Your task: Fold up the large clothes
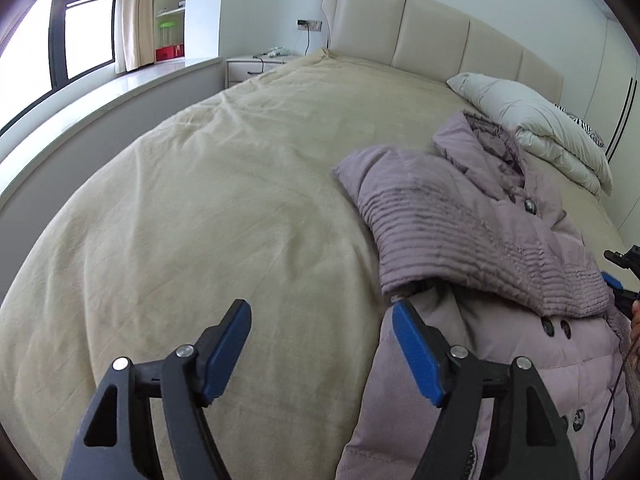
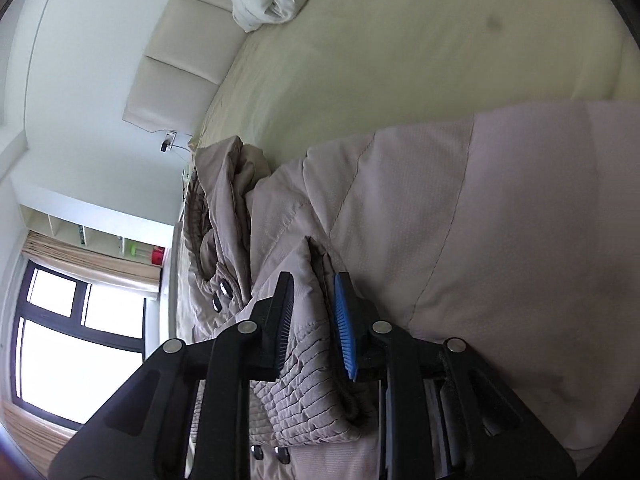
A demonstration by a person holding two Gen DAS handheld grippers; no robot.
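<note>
A lilac padded coat (image 1: pixel 480 216) lies on the bed (image 1: pixel 200 208), one sleeve folded across its front. The left gripper (image 1: pixel 320 344) hangs wide and empty at the coat's edge. The right gripper (image 2: pixel 314 320) has narrow fingers straddling the ribbed cuff (image 2: pixel 308 376), not pinching it.

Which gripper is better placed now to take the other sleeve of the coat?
Probably left: the left gripper is open and empty at the coat edge. The right gripper has the folded sleeve cuff between its fingers.
</note>
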